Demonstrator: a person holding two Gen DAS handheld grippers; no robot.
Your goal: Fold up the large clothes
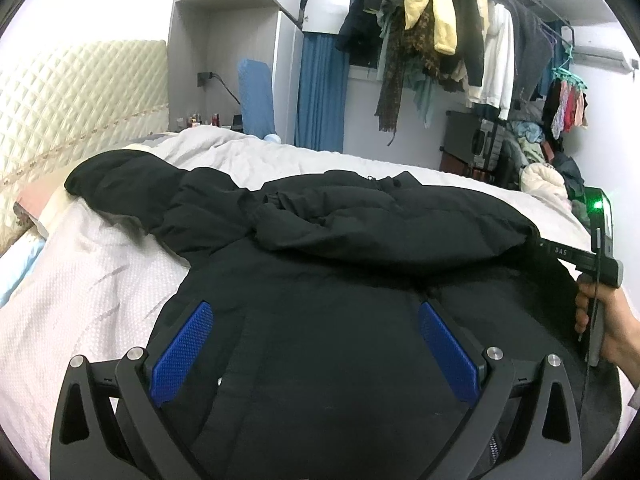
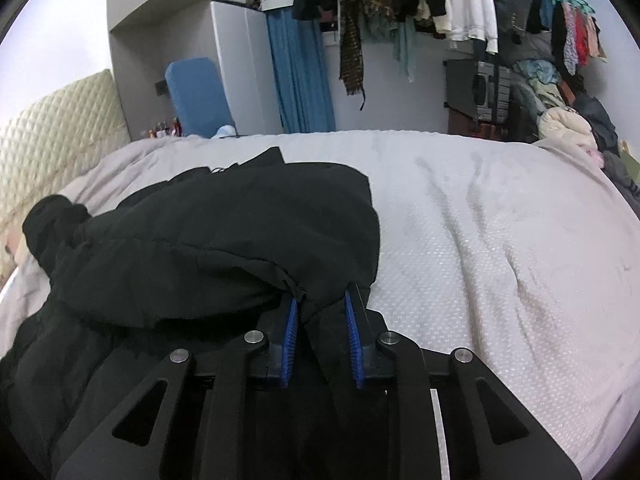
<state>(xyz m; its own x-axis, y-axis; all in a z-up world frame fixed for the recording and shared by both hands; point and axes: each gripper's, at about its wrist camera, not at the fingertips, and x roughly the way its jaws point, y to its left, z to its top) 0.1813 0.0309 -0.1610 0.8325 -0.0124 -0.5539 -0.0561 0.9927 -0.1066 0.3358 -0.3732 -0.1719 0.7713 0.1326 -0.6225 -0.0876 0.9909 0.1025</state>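
Note:
A large black padded jacket lies spread across the white bed, hood at the far left, one part folded over its middle. My left gripper is open, its blue pads wide apart just above the jacket's near body, holding nothing. My right gripper is shut on a fold of the jacket at its right edge; black cloth sits between the blue pads. The right gripper and the hand holding it also show at the right edge of the left wrist view.
The quilted headboard stands at the left with pillows below it. A rail of hanging clothes and a pile of laundry fill the far right wall. Bare white bedspread extends right of the jacket.

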